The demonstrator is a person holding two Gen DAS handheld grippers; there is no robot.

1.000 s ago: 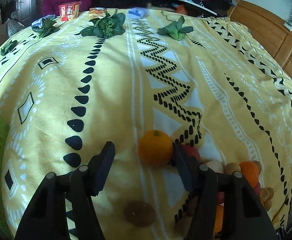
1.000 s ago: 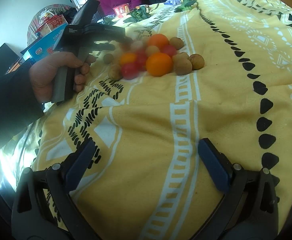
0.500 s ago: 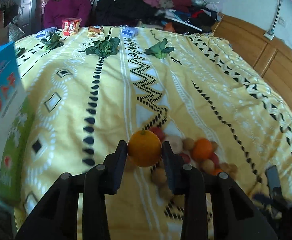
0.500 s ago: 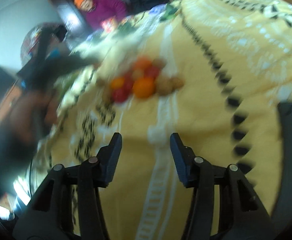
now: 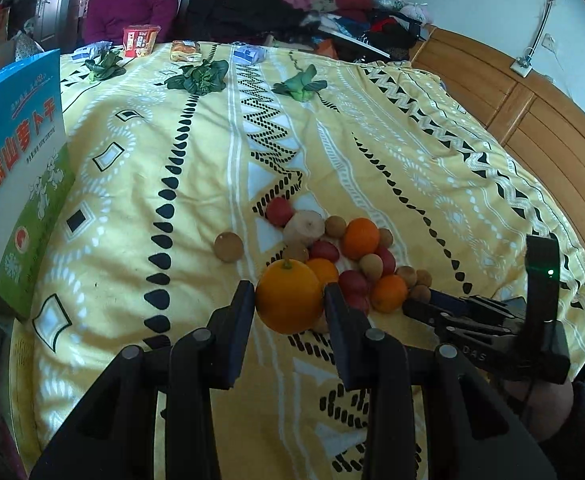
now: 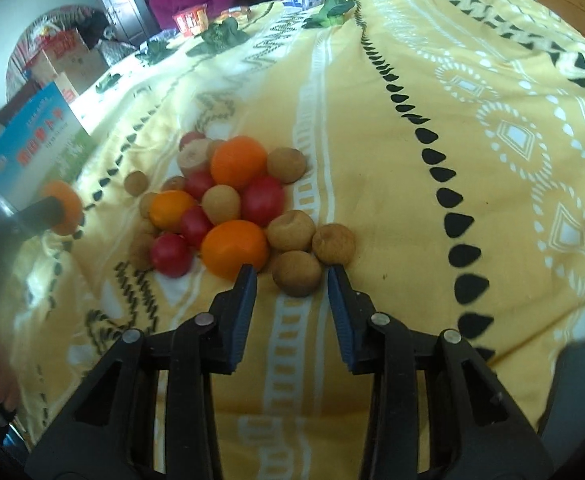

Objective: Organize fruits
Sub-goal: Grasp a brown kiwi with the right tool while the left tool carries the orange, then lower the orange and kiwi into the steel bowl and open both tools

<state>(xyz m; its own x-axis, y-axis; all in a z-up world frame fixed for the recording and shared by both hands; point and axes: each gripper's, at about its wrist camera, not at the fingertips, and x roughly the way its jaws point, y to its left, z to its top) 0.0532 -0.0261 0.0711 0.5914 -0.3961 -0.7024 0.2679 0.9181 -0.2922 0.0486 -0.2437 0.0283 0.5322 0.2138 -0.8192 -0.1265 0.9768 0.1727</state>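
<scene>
A: Left wrist view: the left gripper (image 5: 288, 300) has its fingers clamped on a large orange (image 5: 288, 300), one pad on each side. The orange sits lifted above the yellow patterned bedspread (image 5: 196, 184), in front of the fruit pile (image 5: 344, 256).

B: Right wrist view agrees. The same orange (image 6: 63, 208) shows at the left edge, held clear of the pile and near the blue and green box (image 6: 32, 140).

A: Right gripper (image 6: 291, 280): fingers closing, with a narrow gap between them. A small brown round fruit (image 6: 296, 273) lies at the tips, roughly between them. I cannot see either pad pressing on it.

B: Noted. The left wrist view shows the right gripper (image 5: 424, 304) coming in low from the right, its tips at the pile's near right edge.

A: Pile contents: oranges, small red fruits, brown round fruits, one pale cut piece (image 5: 303, 227). One brown fruit (image 5: 228, 246) lies alone, just left of the pile.

B: Far end of the bed: three bunches of leafy greens (image 5: 198, 76), a red packet (image 5: 140, 41), other small packets. A person in a purple top (image 5: 130, 4) sits behind them. Clothes are heaped beyond the bed, and wooden panelling stands to the right.
</scene>
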